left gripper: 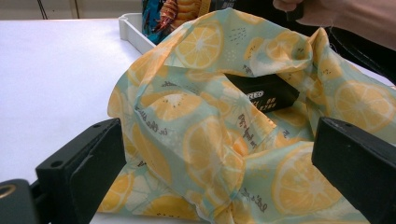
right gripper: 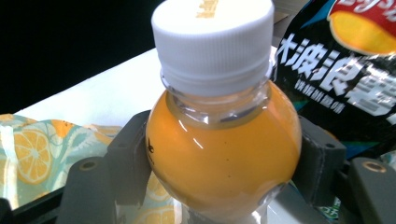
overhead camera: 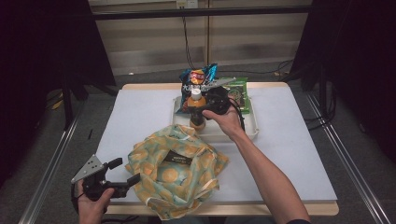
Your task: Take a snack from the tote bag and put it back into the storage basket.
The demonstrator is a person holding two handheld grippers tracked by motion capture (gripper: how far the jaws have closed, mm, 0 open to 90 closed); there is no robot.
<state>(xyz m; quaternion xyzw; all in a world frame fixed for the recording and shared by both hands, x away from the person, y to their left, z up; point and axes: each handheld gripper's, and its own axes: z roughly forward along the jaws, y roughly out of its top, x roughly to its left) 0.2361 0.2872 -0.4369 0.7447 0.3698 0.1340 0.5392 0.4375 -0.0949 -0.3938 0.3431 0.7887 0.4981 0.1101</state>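
we see the right gripper (overhead camera: 205, 108) reached out over the white tray (overhead camera: 252, 127) at the far side of the table (overhead camera: 140, 112). its two black jaws sit on either side of an orange juice bottle (right gripper: 223, 140), and in the right gripper view the pads press against the bottle's round shoulder just below the white cap (right gripper: 212, 42), so we read it as clamped on the bottle. in the high view the bottle stands upright at the near left part of the tray, the cap pointing up, with the person's right hand (overhead camera: 226, 119) wrapped around the gripper body just to its right.

behind the bottle a blue and black chip bag (overhead camera: 198, 79) leans up at the far edge of the tray, and a green packet (overhead camera: 236, 91) lies in the tray to its right, partly behind the hand.

nearer to us a lemon-print cloth bag (overhead camera: 175, 175) lies crumpled on the table, its mouth open and a black label (left gripper: 266, 93) showing inside. the left gripper (overhead camera: 123, 172) rests at the near left edge, held by the left hand (overhead camera: 93, 203), its jaws standing wide apart and pointing at the cloth bag. in the left gripper view the fabric lies between and beyond the jaws, but we cannot see either pad pressing on it.
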